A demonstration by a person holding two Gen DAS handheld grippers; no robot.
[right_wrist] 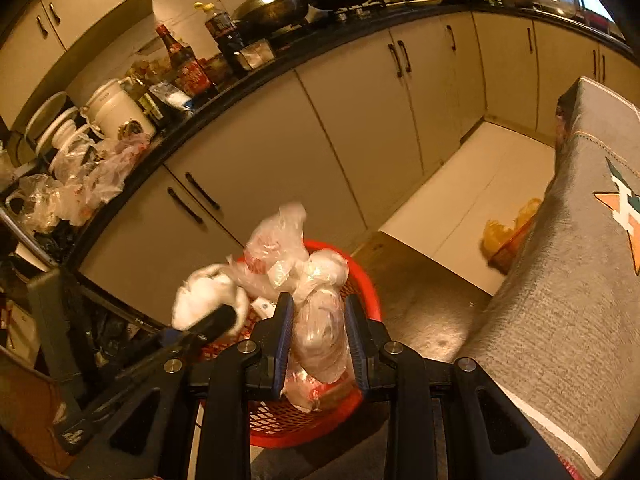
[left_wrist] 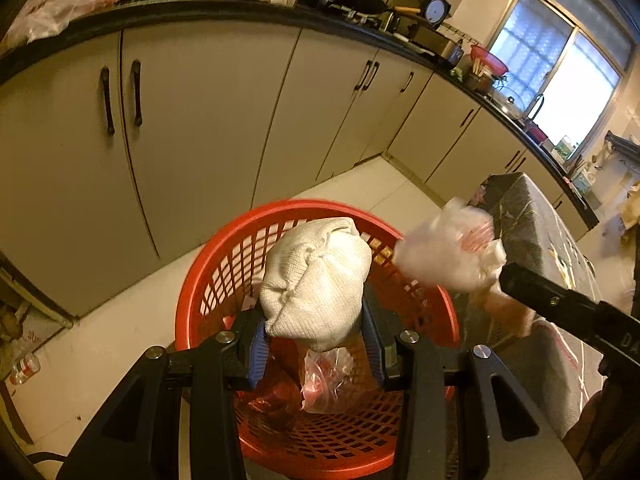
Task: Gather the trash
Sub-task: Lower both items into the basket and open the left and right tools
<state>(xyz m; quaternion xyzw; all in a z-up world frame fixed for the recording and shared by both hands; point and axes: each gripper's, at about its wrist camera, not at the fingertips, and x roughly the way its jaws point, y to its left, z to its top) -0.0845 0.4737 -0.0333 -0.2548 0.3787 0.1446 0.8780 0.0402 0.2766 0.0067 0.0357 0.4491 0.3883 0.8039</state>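
Observation:
My left gripper (left_wrist: pixel 314 320) is shut on a crumpled white cloth wad (left_wrist: pixel 316 280) and holds it over the red mesh basket (left_wrist: pixel 200 296) on the floor. My right gripper (right_wrist: pixel 318 328) is shut on a bundle of crumpled clear plastic bags (right_wrist: pixel 316 320), also over the red basket (right_wrist: pixel 366 280). In the left wrist view the plastic bundle (left_wrist: pixel 448 248) and the right gripper's arm show at the right. In the right wrist view the white wad (right_wrist: pixel 208 292) shows at the left. A plastic bag with red print (left_wrist: pixel 326 376) lies inside the basket.
Beige cabinets (left_wrist: pixel 200 128) under a dark, cluttered counter (right_wrist: pixel 224 92) stand behind the basket. A grey cloth-covered table (right_wrist: pixel 580 264) is at the right, with an orange bag (right_wrist: pixel 508 232) on the floor beside it. Plastic bags (right_wrist: pixel 80 184) lie on the counter.

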